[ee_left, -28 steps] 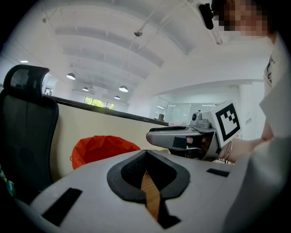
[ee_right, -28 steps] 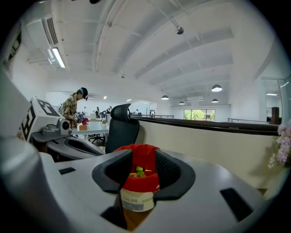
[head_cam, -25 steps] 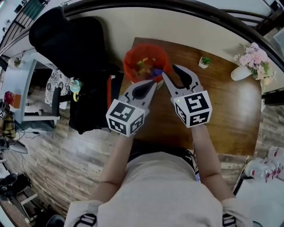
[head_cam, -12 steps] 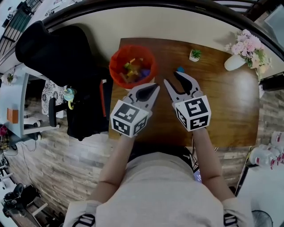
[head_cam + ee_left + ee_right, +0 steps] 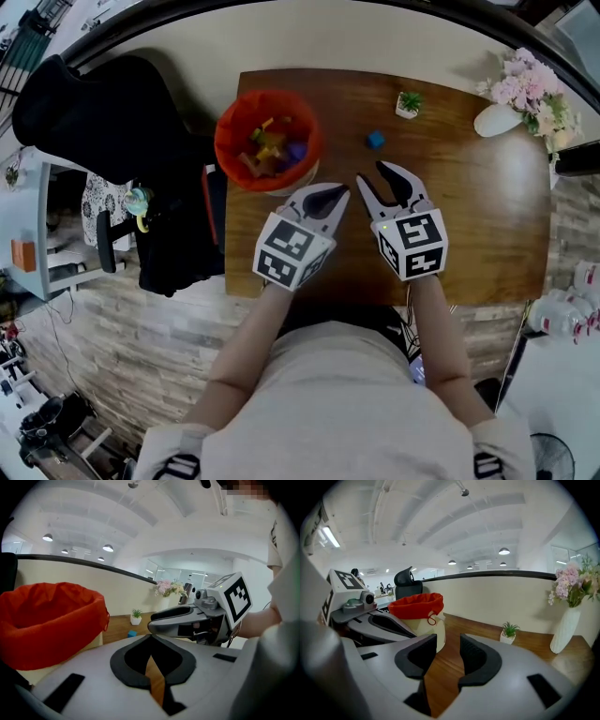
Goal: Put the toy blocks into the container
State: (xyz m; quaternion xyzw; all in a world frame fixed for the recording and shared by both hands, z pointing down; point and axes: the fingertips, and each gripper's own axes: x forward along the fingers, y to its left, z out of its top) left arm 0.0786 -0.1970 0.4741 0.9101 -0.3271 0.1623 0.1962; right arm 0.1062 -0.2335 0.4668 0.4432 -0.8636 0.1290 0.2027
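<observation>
Toy blocks [image 5: 270,150] — most lie heaped inside the container [image 5: 225,141], a red-lined tub at the far left corner of the tabletop [image 5: 478,225]. One blue block [image 5: 376,140] is out on the wood, right of the container and well apart from it, near a small potted plant [image 5: 409,103].

Left gripper [image 5: 336,194]: jaws closed tip to tip, nothing btwn them, hovering just short of the container. By my reading it has no role at present.

Right gripper [image 5: 373,178]: jaws parted and empty, only bare wood showing in the gap. It points toward the blue block, approx. in line w/ it but not near enough to close — the spread looks set ready for that pick.

Judgement: task nearly done, one block outstanding. Vase of flowers [image 5: 511,112] at the far right corner is clear of the likely path. Risk: the block sits close to the plant pot, so a wide approach could nudge it.
</observation>
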